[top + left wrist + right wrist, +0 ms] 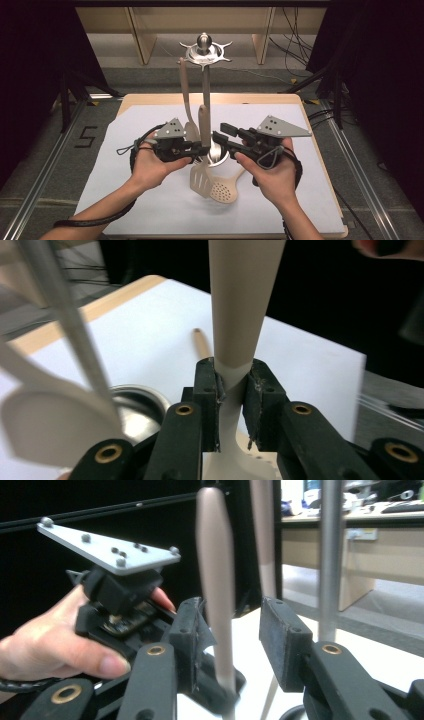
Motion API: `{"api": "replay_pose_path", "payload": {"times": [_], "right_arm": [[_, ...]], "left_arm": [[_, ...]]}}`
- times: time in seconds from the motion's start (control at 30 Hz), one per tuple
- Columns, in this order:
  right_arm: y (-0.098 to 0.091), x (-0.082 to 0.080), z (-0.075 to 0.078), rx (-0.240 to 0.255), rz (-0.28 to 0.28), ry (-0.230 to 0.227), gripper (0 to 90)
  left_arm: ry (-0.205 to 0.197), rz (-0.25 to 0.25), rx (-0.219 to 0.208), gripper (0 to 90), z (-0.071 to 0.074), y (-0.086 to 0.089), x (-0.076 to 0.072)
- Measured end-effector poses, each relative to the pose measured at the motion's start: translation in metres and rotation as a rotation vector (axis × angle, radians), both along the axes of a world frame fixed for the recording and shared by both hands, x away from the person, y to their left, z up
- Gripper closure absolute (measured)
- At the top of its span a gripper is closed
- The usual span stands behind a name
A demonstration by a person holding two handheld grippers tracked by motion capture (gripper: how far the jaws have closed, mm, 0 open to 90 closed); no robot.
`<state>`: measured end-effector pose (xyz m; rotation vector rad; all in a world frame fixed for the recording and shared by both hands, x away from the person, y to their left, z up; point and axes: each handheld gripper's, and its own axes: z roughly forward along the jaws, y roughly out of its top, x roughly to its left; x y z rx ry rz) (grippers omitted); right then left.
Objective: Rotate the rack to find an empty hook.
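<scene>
One readable mark: black hand-drawn digit "5" [86, 136] on grey floor [50, 150], left of white-covered wooden table [150, 210], high view. No brand, label or print legible on other items. Gripper views: no readable text.

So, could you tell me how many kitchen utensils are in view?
3. A spoon hangs on the rack; a slotted turner is clamped in the left claw; a perforated skimmer lies near the rack's base. Others may be hidden.
</scene>
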<state>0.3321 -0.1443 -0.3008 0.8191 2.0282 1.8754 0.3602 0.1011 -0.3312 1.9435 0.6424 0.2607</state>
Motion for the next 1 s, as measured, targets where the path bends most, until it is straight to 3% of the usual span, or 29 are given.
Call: {"api": "replay_pose_path", "payload": {"times": [0.2, 0.23, 0.33, 0.4, 0.43, 0.67, 0.77, 0.8, 0.87, 0.9, 1.0], "right_arm": [[-0.02, -0.002, -0.012, -0.027, -0.071, 0.018, 62.1], [-0.022, -0.004, -0.015, -0.019, -0.087, 0.042, 62.1], [-0.024, -0.004, -0.02, -0.025, -0.102, 0.052, 61.9], [-0.02, -0.004, -0.02, -0.026, -0.098, 0.045, 61.4], [-0.016, -0.002, -0.019, -0.04, -0.098, 0.003, 61.0], [0.018, 0.002, -0.008, -0.095, -0.08, -0.047, 57.3], [0.027, 0.004, -0.007, -0.099, -0.088, -0.039, 58.3], [0.027, 0.006, -0.006, -0.12, -0.089, -0.053, 59.1], [0.031, 0.006, -0.006, -0.125, -0.1, -0.032, 62.2], [0.031, 0.009, -0.006, -0.126, -0.098, -0.048, 64.6], [0.031, 0.009, -0.006, -0.118, -0.086, -0.021, 74.4]], "left_arm": [[-0.015, 0.063, 0.017, 76.8, 0.009, 0.0, 0.0], [-0.017, 0.065, 0.014, 76.8, 0.009, 0.0, 0.0], [-0.016, 0.068, 0.022, 76.8, 0.01, -0.003, 0.001], [-0.018, 0.066, 0.02, 76.8, 0.01, -0.005, 0.001], [-0.022, 0.071, 0.019, 76.7, 0.01, -0.006, 0.001], [-0.021, 0.062, 0.04, 76.7, 0.008, -0.012, -0.002], [-0.022, 0.051, 0.032, 76.7, 0.007, -0.012, -0.001], [-0.025, 0.056, 0.038, 76.7, 0.007, -0.012, -0.002], [-0.023, 0.057, 0.037, 76.7, 0.007, -0.011, -0.002], [-0.024, 0.055, 0.039, 76.7, 0.007, -0.011, -0.002], [-0.022, 0.046, 0.035, 76.6, 0.006, -0.011, -0.001]]}}
